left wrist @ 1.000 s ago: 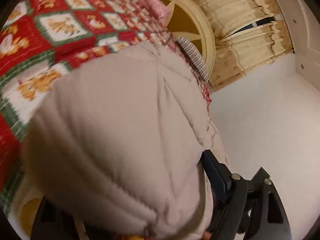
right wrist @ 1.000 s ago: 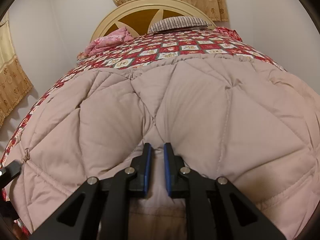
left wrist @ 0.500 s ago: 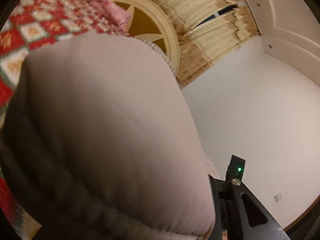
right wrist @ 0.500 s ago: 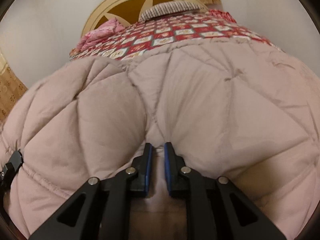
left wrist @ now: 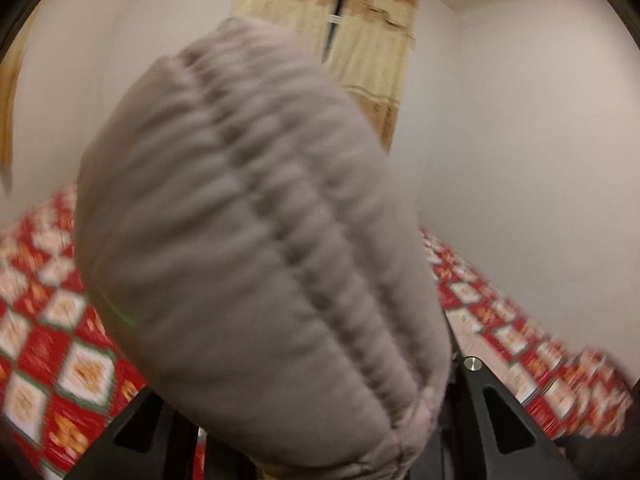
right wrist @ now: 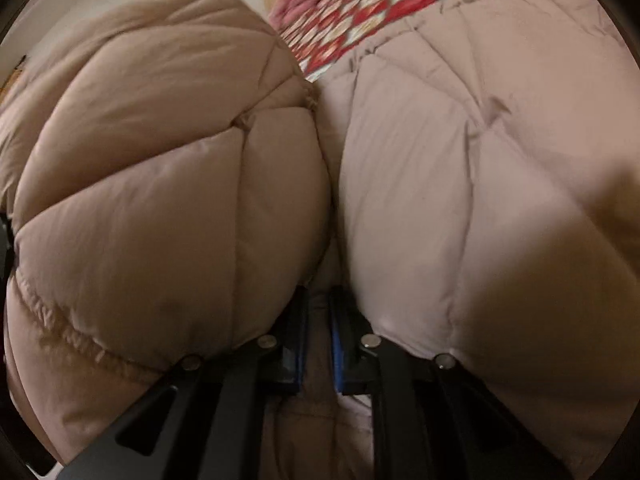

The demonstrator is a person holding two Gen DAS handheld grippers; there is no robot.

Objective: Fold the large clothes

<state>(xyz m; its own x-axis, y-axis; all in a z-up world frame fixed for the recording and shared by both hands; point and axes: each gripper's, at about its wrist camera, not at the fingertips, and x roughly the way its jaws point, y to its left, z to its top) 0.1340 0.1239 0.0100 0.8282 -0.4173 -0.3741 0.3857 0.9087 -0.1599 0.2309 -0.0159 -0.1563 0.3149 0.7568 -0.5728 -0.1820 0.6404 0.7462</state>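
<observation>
Puffy beige quilted jacket (right wrist: pixel 460 184) lifted off bed (left wrist: pixel 60 352) since earlier, left half now folded up. Right gripper (right wrist: pixel 319 344) clamped on hem; left gripper (left wrist: pixel 320 432) buried, state unclear.

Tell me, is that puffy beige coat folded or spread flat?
Partly folded: in the right wrist view one half of the coat bulges up beside the half lying on the bedspread.

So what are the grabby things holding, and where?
Both hold the puffy coat. The right hand-held gripper pinches a fold between two quilted bulges; the left hand-held gripper seems to grip its gathered hem, fingertips hidden.
</observation>
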